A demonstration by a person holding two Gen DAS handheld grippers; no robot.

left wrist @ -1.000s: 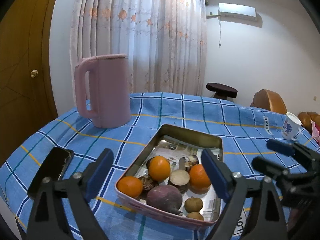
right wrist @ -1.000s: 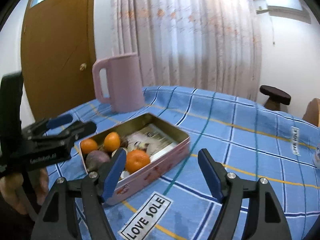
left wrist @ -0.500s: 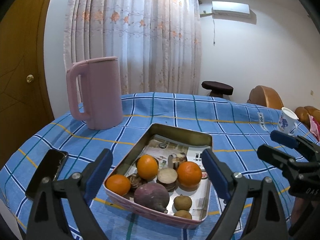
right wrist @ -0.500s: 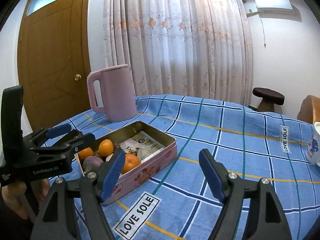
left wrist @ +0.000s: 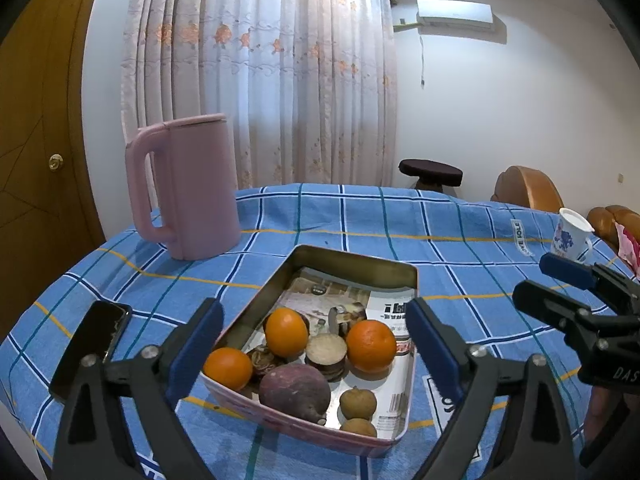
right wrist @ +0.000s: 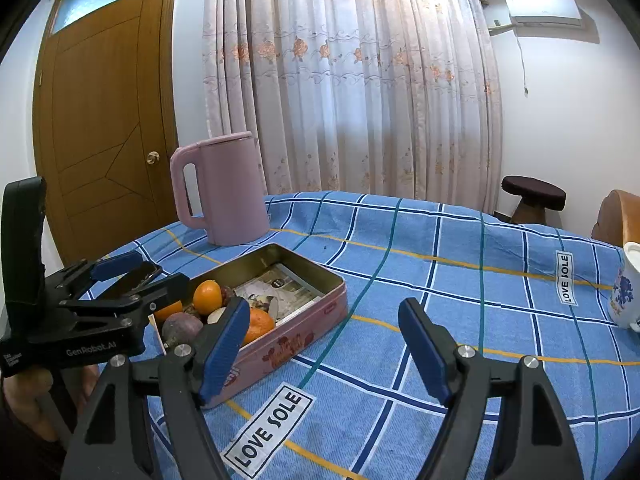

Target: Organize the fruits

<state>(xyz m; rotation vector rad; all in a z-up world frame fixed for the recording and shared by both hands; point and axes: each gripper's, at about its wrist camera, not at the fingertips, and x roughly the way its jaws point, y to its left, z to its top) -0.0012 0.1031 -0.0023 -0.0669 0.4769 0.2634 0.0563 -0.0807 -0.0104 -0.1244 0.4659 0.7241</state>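
On the tabletop [left wrist: 460,240], under a blue checked cloth, sits the pink tin [left wrist: 304,426] that holds the fruit. We hold our left tool [left wrist: 316,344] just above its near end; the jaws are spreading at this moment, the blue pads stand wide on either side of the tin, and nothing is pressed between them. Inside the tin we count three oranges: one [left wrist: 227,368] at the near left corner, one [left wrist: 286,332] further in, one [left wrist: 371,345] towards the right wall. A dark purple round fruit [left wrist: 295,390] lies against the near wall, with a cut half [left wrist: 326,352] showing its pale face just behind it. Two small brown fruits [left wrist: 358,402] lie at the near right corner, one in front of the other. Printed paper [left wrist: 332,296] lines the far half of the tin's floor.

Our right tool [right wrist: 324,344] hangs over bare cloth to the right of the tin, its jaws apart and holding nothing; its left pad overlaps the tin's corner in the right wrist view, though we cannot tell whether they touch. A pink jug [left wrist: 188,188] stands upright beyond the tin to the left. A dark phone [left wrist: 92,344] lies flat near the left edge of the tabletop. A white cup [left wrist: 570,234] with a blue pattern stands far to the right.
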